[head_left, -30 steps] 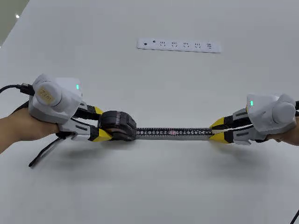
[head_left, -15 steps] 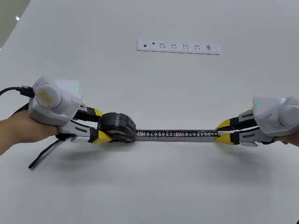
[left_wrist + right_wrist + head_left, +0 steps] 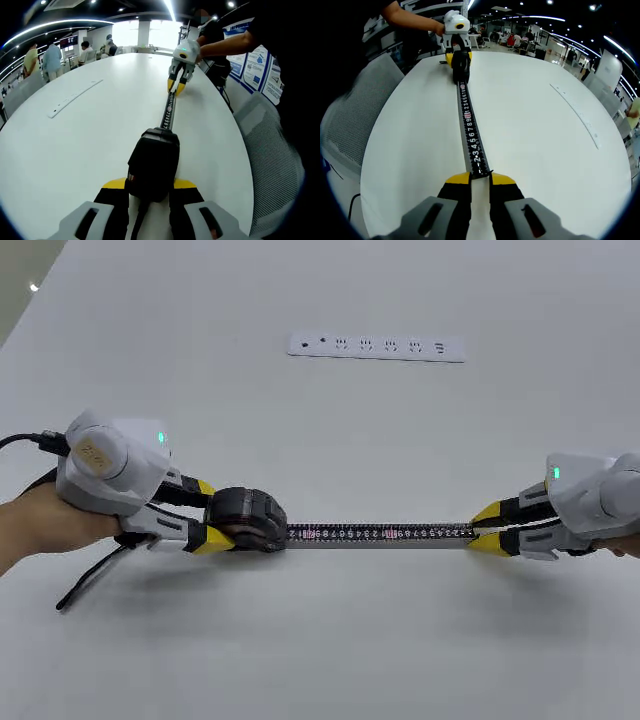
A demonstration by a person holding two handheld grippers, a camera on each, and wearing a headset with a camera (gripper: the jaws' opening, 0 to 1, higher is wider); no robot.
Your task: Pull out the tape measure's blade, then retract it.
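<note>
**Tape measure [image 3: 300,528] extended on the white table [image 3: 320,650].** It lies on the near side of the power strip [image 3: 376,346], well apart from it and roughly parallel to the strip's long axis. The dark case [image 3: 248,520] sits nearer the person than the strip and just past its left end. The blade [image 3: 380,533] runs flat along the table from the case to a point past the strip's right end.

The left gripper [image 3: 212,512] has its jaws pinching the case across its two flat sides. The right gripper [image 3: 488,529] has its jaws pressed together on the blade's free end, at the low numbers of the scale.

**Handling (judged).** The case is probably rigid, compact and the heavier part, so a firm hold across its flanks suits it. Its smooth shell may twist under the pull. The blade looks thin, light and springy, likely stiff along its length yet apt to buckle if bent, and slippery at its edges. It is best held at the end hook. The spring will likely draw the blade back sharply, so the return should be fed in slowly rather than released.
</note>
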